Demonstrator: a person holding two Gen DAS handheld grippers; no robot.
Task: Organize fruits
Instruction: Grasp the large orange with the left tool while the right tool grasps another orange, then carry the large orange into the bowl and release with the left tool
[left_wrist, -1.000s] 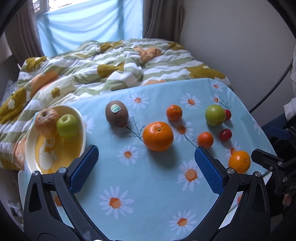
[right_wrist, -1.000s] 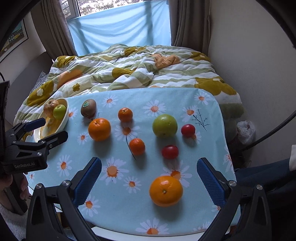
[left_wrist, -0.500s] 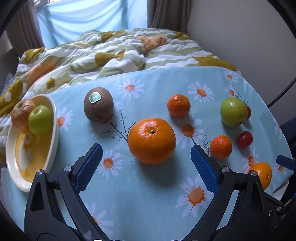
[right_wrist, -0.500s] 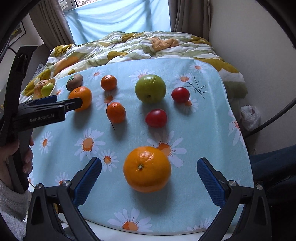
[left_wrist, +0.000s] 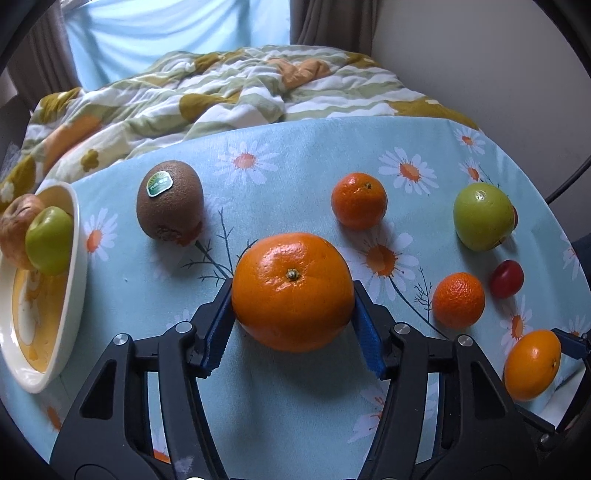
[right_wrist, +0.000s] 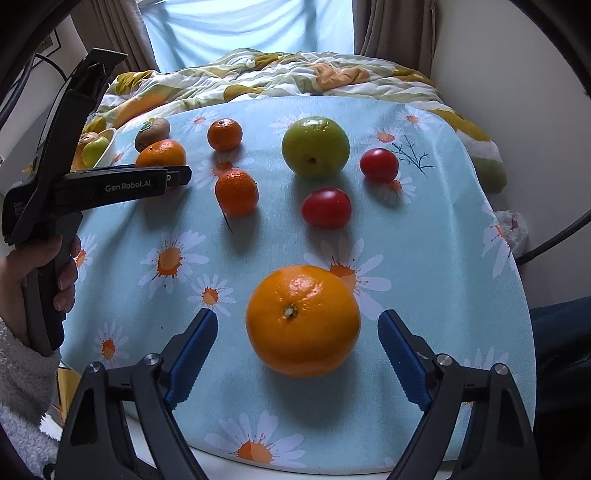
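The left hand-held gripper (left_wrist: 291, 314) had just been closed on a large orange (left_wrist: 292, 291) on the table (left_wrist: 295, 155). The right hand-held gripper (right_wrist: 297, 345), closing, was spread around another orange (right_wrist: 303, 319), not touching.

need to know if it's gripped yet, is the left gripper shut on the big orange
Shut on it. The left gripper jaws have just been closing, and both blue pads touch the big orange at its sides.
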